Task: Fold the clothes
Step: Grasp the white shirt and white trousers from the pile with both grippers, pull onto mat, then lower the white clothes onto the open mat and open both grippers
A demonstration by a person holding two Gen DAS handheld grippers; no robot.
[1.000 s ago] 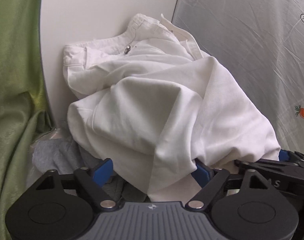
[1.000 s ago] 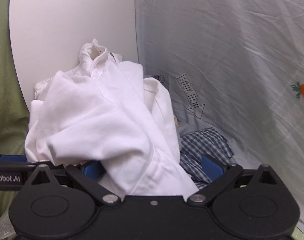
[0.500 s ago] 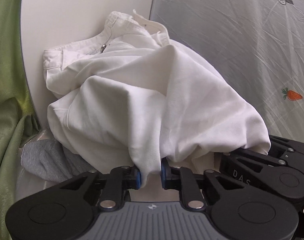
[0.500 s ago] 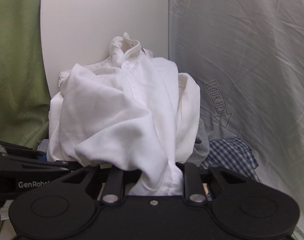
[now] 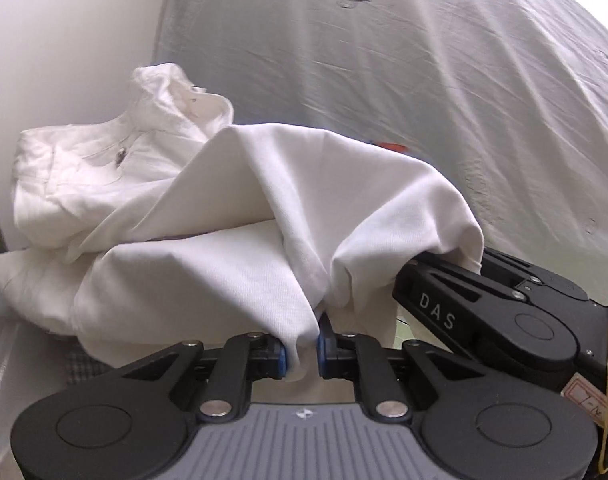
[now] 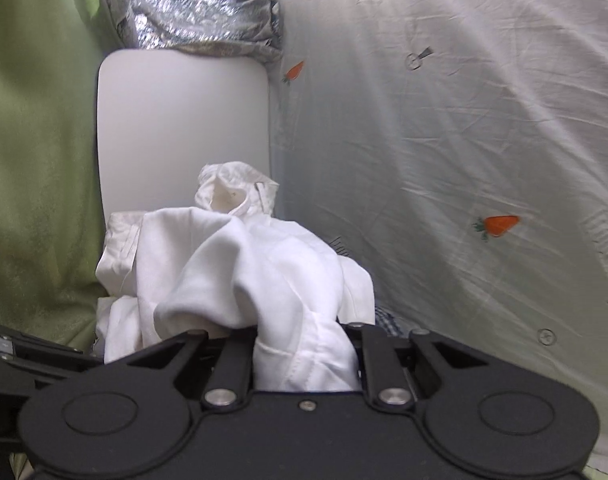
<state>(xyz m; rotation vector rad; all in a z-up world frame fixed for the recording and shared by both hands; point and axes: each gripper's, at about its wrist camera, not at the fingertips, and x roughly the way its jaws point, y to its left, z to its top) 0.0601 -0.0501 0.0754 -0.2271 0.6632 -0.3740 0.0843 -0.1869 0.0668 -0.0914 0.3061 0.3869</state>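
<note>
A white garment [image 5: 304, 208] stretches from a pile toward me. My left gripper [image 5: 302, 354] has its blue pads pressed on a bunched fold of it, the jaws still closing. In the right wrist view the same white garment [image 6: 256, 272] runs into my right gripper [image 6: 306, 364], whose jaws are also closing, with the cloth pinched between them and hiding the pads. The right gripper's black body [image 5: 504, 312] lies close beside the left one, under the cloth's edge. Behind sits another white piece [image 5: 84, 168] with a waistband and metal button.
A white board [image 6: 184, 120] stands behind the pile, with a green curtain [image 6: 36, 160] to its left. A pale sheet with carrot prints [image 6: 464, 120] covers the right side. A checked cloth [image 6: 386, 316] peeks out under the pile. Silvery grey fabric [image 6: 192, 20] lies on top of the board.
Both grippers went from open around the white cloth to shut on it. They then pulled back and up from the pile, drawing the garment out taut.
</note>
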